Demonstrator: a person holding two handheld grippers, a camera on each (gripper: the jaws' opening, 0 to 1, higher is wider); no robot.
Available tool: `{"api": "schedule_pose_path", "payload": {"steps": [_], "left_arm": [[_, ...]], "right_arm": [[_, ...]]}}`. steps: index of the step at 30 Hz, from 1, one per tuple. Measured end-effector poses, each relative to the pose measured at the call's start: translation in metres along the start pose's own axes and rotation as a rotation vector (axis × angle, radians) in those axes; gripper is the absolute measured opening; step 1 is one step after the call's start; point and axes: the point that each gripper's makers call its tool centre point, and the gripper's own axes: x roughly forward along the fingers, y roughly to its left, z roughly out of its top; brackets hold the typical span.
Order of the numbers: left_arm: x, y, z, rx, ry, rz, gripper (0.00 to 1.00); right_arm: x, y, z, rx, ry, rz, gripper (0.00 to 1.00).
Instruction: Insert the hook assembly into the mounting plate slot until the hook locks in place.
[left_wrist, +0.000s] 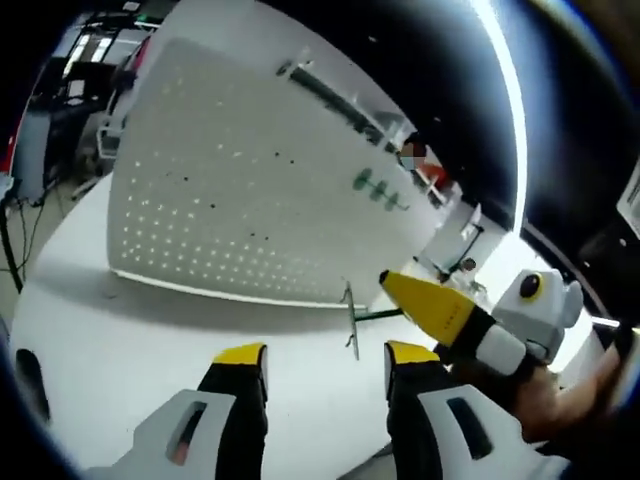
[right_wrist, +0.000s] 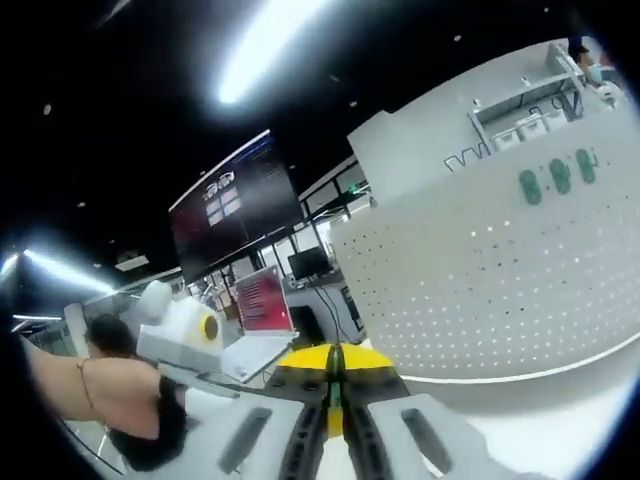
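A white perforated mounting plate (left_wrist: 230, 200) stands upright on the white table (left_wrist: 120, 340), with three green hooks (left_wrist: 380, 190) hung near its upper right. My right gripper (left_wrist: 400, 288) reaches in from the right, shut on a hook assembly (left_wrist: 352, 322), a thin metal bar on a green stem, held just in front of the plate's lower right edge. My left gripper (left_wrist: 325, 355) is open below it with nothing between its yellow tips. In the right gripper view my right gripper (right_wrist: 335, 362) is shut, a green strip showing between its jaws, and the plate (right_wrist: 500, 270) and green hooks (right_wrist: 556, 176) lie ahead on the right.
A person's arm (right_wrist: 90, 390) holds the other gripper at the left of the right gripper view. Behind it are a dark wall screen (right_wrist: 235, 215) and a desk with a laptop (right_wrist: 262, 300). White shelving (right_wrist: 520, 110) rises behind the plate.
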Motion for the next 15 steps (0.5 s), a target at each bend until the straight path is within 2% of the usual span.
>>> {"api": "schedule_pose_path", "payload": {"steps": [2,5,8,15], "left_arm": [[-0.002,0.0,0.005,-0.018,-0.026,0.002,0.36],[-0.003,-0.003,0.005,-0.044,-0.023,-0.022,0.22],[-0.004,-0.007,0.006,-0.071,-0.033,-0.044,0.14],[-0.005,-0.013,0.005,-0.11,-0.028,-0.072,0.05]], "right_arm": [[0.001,0.002,0.0,-0.014,-0.002,0.003,0.0],[0.001,0.004,0.001,-0.015,-0.009,0.011,0.0],[0.001,0.008,0.001,-0.028,-0.014,0.019,0.0],[0.0,0.01,0.003,-0.034,-0.025,0.02,0.0]]}}
